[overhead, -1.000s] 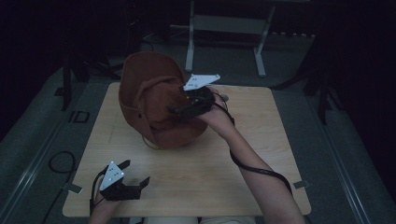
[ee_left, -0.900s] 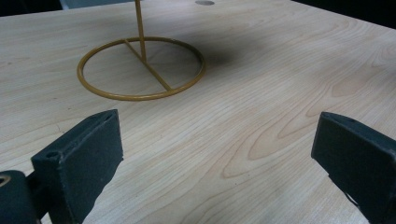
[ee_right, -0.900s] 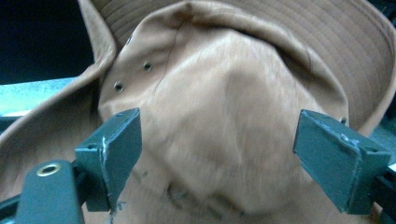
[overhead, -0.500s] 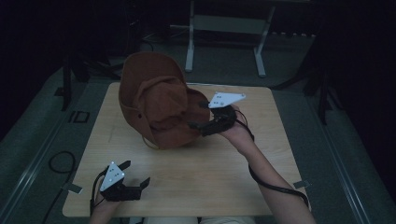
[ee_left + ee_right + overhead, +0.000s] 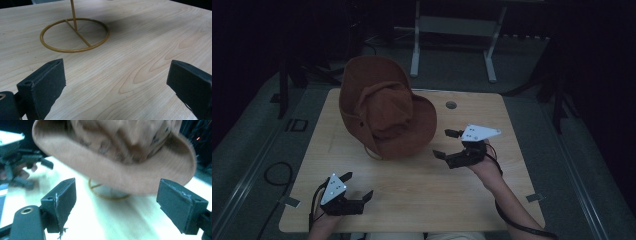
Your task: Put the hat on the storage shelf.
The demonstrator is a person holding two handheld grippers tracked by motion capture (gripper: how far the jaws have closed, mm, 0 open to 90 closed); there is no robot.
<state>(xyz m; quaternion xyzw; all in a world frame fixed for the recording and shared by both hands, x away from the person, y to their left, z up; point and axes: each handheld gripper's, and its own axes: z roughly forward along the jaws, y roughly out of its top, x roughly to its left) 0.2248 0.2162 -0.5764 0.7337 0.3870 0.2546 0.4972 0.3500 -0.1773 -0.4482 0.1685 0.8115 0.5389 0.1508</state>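
High view: your hat (image 5: 384, 112) sits propped on a wire stand at the desk's (image 5: 522, 200) far left, off the wood so the brim hangs free. It's tilted, crown up and far-left, brim dipping toward you; long axis runs far-left to near-right. Your right gripper (image 5: 451, 144) hangs just beside the brim, jaws wide, empty. Left gripper (image 5: 358, 186) rests near-left, jaws wide, facing the stand's ring (image 5: 74, 35).

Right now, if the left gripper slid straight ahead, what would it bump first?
Probably the round golden wire base of the stand on the wooden table. The left gripper is open and points roughly toward it; how far off is hard to judge.
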